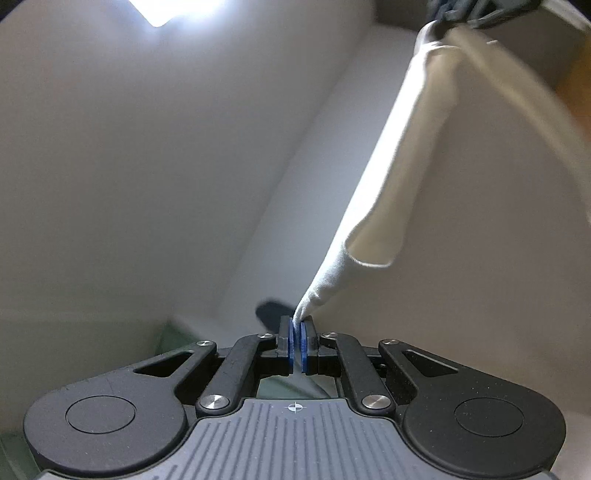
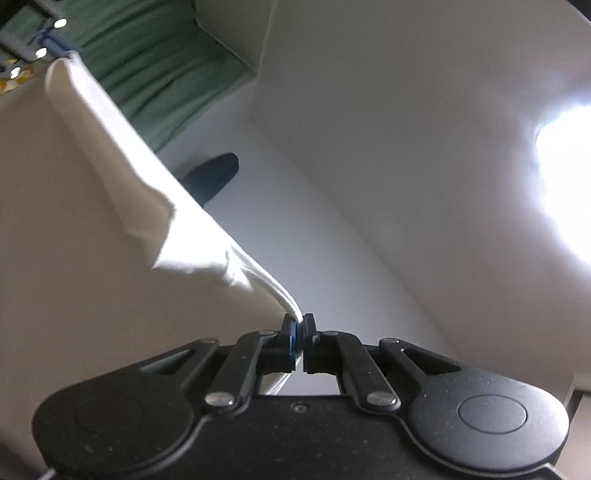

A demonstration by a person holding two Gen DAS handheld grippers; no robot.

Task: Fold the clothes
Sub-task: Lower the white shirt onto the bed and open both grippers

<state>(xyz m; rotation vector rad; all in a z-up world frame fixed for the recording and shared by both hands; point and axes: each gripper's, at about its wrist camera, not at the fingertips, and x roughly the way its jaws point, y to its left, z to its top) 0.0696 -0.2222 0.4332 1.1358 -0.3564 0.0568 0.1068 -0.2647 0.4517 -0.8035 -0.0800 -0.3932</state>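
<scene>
Two upward-tilted fisheye views, one from each handheld gripper, both aimed toward pale walls and ceiling.

Left wrist view: left gripper (image 1: pixel 297 325) at bottom centre, black linkage arms and blue pads (image 1: pixel 290 341) pressed nearly together, pinching a corner of a white garment (image 1: pixel 391 184). From the pinch, cloth stretched taut, rising diagonally to the upper right, with a loose fold hanging open partway along. At the top right corner, the far end of the cloth held by a dark blurred shape, the right gripper (image 1: pixel 458 13), its fingers not clear from here. Bright ceiling light (image 1: pixel 173 9) glaring at top left. Small dark object (image 1: pixel 269 314) just behind the pads, too blurred to identify. Green fabric (image 1: pixel 173 339) glimpsed low on the left.

Right wrist view: right gripper (image 2: pixel 298 323) at bottom centre, closed to a narrow slit on another edge of the same white garment (image 2: pixel 122 177). Cloth spread wide across the left half, running up to the top left corner, where the left gripper (image 2: pixel 55 44) grips it, blue pad and metal rivets visible. Green pleated curtain (image 2: pixel 155 70) behind the cloth at the top. Dark object (image 2: pixel 214 173) on the pale surface beyond, unclear what. Strong light glare (image 2: pixel 565 177) at the right edge.

Garment suspended in the air between the two grippers, touching no surface visible.
</scene>
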